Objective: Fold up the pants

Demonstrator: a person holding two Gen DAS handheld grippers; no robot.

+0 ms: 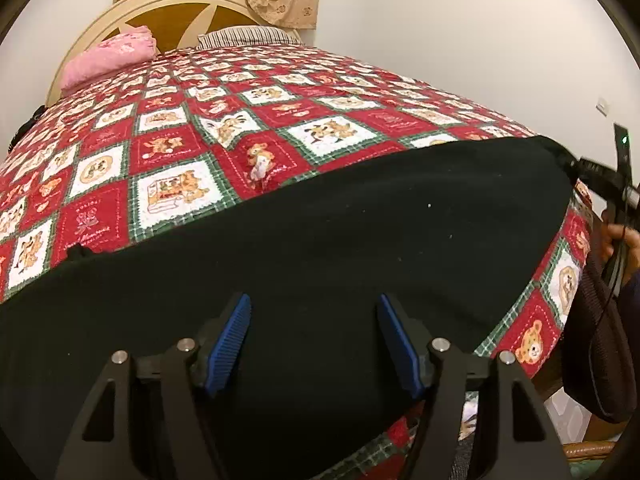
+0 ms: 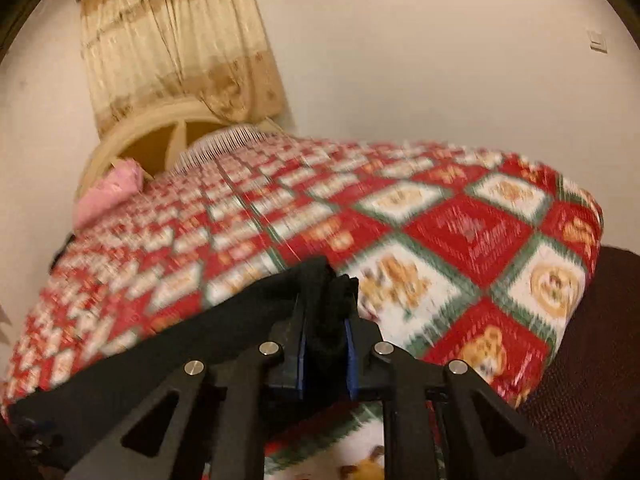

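Right gripper (image 2: 324, 312) pinches the black pants (image 1: 320, 240), left gripper (image 1: 314, 340) gapes wide, so a one-sided pull could skew the fold.

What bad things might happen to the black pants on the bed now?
1. Only the right gripper is clamped on the black fabric pants, at one bunched corner; the left gripper is open above them, so a pull may drag them crooked.
2. The pants lie near the edge of the red, white and green checked quilt, so they might slide off the bed.
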